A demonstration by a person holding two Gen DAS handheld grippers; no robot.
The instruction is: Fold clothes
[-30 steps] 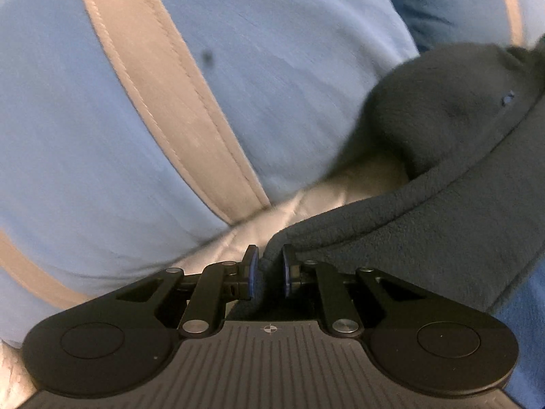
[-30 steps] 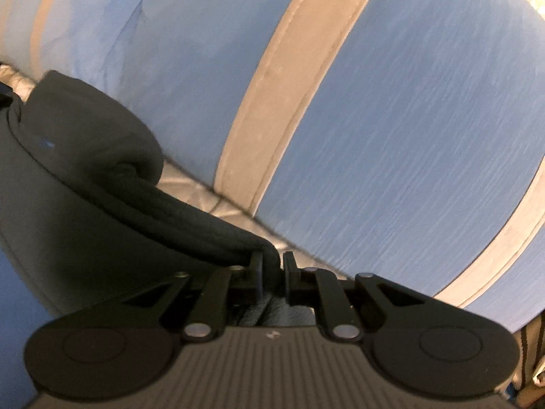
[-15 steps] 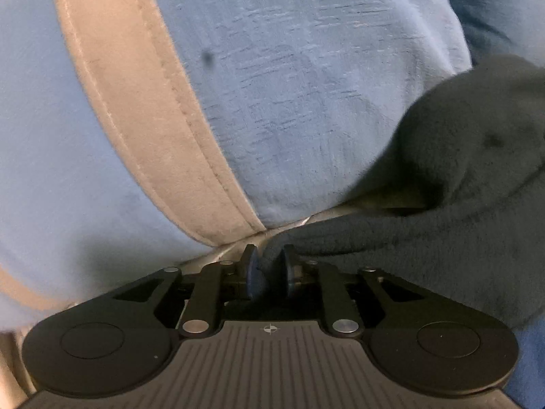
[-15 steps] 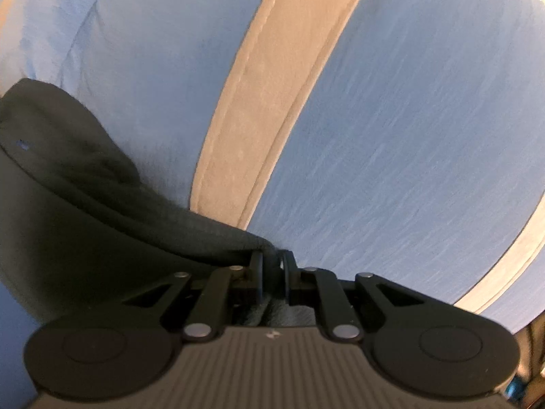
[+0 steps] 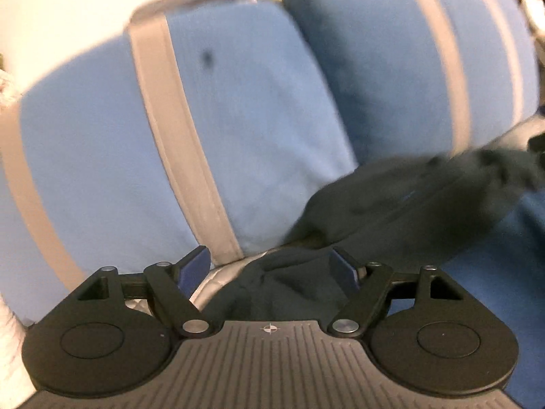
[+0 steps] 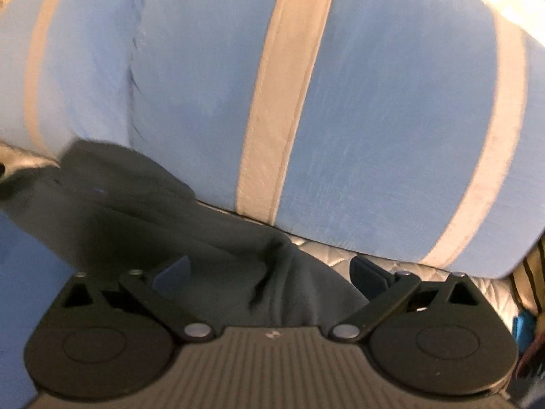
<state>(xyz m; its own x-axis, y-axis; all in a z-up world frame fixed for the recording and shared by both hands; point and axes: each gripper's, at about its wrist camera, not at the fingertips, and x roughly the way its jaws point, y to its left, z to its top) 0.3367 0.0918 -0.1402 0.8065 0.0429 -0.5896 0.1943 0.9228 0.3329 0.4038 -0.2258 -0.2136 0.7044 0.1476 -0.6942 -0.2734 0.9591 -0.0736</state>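
Observation:
A dark grey fleece garment (image 5: 402,204) lies bunched in front of both grippers, against big blue cushions with beige stripes. In the left wrist view my left gripper (image 5: 272,266) has its jaws opening; a fold of the fleece (image 5: 282,283) lies loose between the blue pads, which do not press on it. In the right wrist view my right gripper (image 6: 270,272) is also opening wide, and the garment's edge (image 6: 136,204) runs slack between its pads, untouched by either one.
Light blue cushions with beige stripes (image 5: 177,143) (image 6: 282,109) fill the space behind the garment. A quilted silver-white cover (image 6: 340,259) shows beneath them. Deeper blue fabric (image 5: 494,289) lies at the left view's right side. Striped items sit at the right view's far right edge (image 6: 531,279).
Both grippers were shut on the fleece edge; now both stand open with the cloth let go. Both have pulled back and up, so more of the cushions shows.

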